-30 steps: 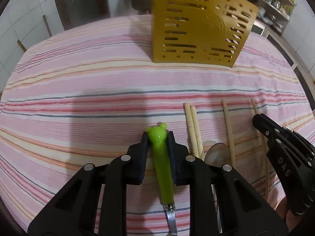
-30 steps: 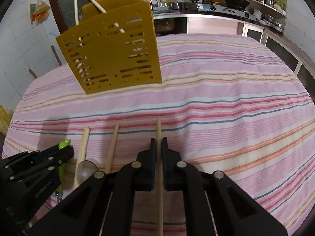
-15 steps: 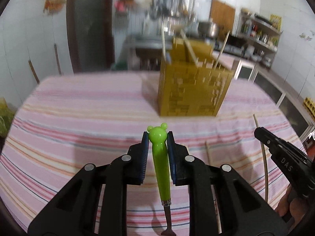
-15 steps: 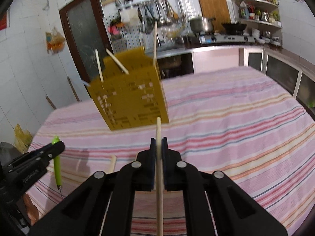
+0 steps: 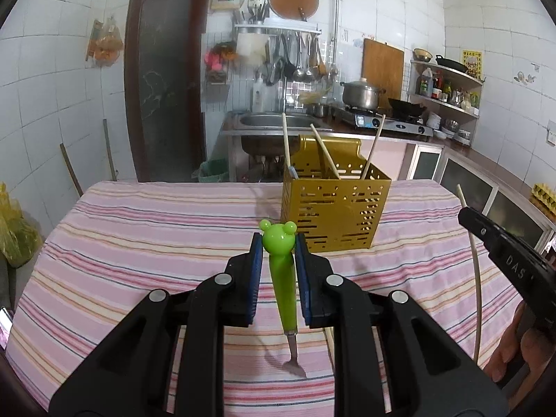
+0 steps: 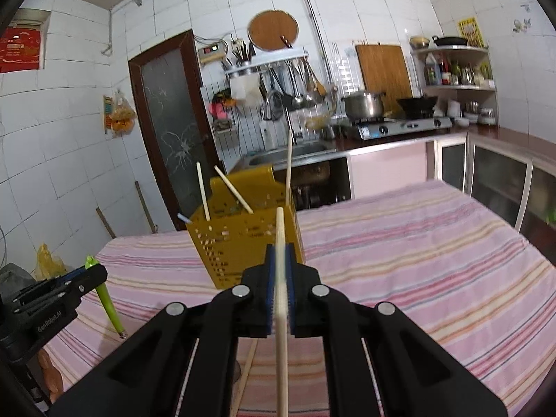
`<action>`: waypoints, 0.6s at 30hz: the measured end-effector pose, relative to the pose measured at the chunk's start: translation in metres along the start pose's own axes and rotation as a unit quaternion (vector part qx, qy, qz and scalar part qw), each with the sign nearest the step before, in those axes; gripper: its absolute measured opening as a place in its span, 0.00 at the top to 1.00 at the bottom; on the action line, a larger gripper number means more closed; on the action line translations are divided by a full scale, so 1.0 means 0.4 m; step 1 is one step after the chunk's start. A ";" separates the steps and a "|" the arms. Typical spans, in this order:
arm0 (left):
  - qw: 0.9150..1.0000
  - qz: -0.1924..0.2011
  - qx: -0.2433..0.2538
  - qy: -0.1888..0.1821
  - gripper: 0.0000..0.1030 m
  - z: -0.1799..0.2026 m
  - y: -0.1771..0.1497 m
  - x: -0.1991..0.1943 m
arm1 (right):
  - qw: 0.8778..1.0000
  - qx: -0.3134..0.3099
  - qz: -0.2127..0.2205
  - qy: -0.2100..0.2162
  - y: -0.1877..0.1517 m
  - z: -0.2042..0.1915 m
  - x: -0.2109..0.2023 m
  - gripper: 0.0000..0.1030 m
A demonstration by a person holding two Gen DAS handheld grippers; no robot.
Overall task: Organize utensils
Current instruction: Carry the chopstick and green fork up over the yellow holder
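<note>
My left gripper (image 5: 278, 260) is clamped on a green utensil (image 5: 283, 285) by its frog-headed handle, metal end hanging above the striped tablecloth (image 5: 139, 243). My right gripper (image 6: 280, 295) is closed tight on one wooden chopstick (image 6: 280, 260). The yellow perforated holder (image 5: 333, 215) stands ahead on the table, three chopsticks (image 5: 323, 156) upright inside.
</note>
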State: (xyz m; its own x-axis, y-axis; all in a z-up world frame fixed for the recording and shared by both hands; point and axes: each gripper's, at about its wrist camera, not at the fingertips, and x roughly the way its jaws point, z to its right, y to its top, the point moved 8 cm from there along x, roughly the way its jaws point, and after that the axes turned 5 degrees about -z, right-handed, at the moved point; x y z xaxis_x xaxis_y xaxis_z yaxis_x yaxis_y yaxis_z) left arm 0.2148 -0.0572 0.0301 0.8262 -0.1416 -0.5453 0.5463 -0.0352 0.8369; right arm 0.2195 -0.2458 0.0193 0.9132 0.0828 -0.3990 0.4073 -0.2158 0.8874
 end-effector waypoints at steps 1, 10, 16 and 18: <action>1.000 0.000 0.001 0.000 0.83 0.000 0.001 -0.001 | 1.000 -0.001 0.003 0.002 0.005 0.001 -0.003 0.94; 1.000 0.001 0.001 0.000 0.83 -0.001 0.001 0.009 | 1.000 -0.006 0.015 -0.002 0.027 0.003 -0.015 0.94; 1.000 0.011 0.007 0.007 0.83 0.001 0.008 0.000 | 0.999 -0.021 0.040 -0.010 0.035 -0.002 -0.031 0.94; 1.000 0.014 0.010 0.010 0.83 0.003 0.013 -0.004 | 0.998 -0.029 0.049 -0.013 0.041 -0.005 -0.035 0.94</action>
State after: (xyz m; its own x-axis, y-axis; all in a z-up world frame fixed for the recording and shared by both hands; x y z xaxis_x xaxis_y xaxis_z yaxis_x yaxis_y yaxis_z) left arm 0.2163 -0.0582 0.0354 0.8440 -0.1238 -0.5219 0.5197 -0.0521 0.8528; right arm 0.2136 -0.2487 0.0399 0.9485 0.0380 -0.3144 0.3163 -0.1649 0.9342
